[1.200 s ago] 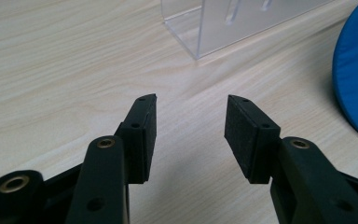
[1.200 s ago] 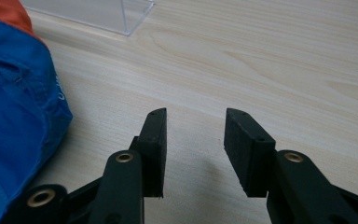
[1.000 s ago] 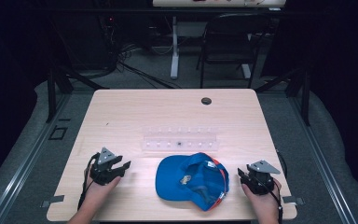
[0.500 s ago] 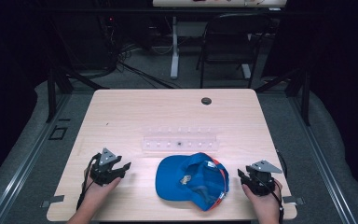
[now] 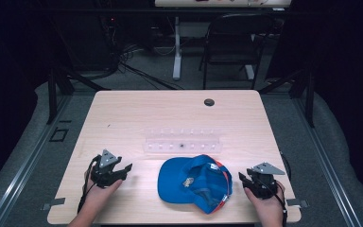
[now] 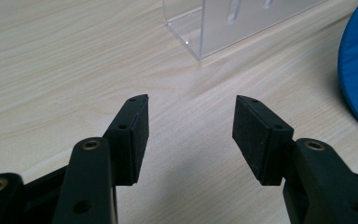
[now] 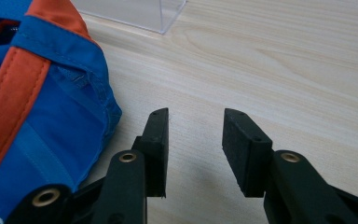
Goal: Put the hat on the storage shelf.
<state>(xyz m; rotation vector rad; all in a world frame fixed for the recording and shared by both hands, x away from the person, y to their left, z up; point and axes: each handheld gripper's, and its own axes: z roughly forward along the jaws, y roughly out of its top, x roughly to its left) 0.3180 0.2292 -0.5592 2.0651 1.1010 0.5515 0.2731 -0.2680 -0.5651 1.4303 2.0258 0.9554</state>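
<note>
Lying upside down at the near middle of the bench, a blue cap sits between both tools, just near of a clear rack. At near left, the left tool gapes wide over bare wood. At near right, the right tool stands open, empty, just beside the cap's orange-trimmed edge.

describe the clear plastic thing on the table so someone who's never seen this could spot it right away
On the wooden table, look just beyond the blue cap near the front edge. The clear plastic rack lies there, a long low see-through strip with rows of small pegs, the one transparent item, unlike the solid cap.
</note>
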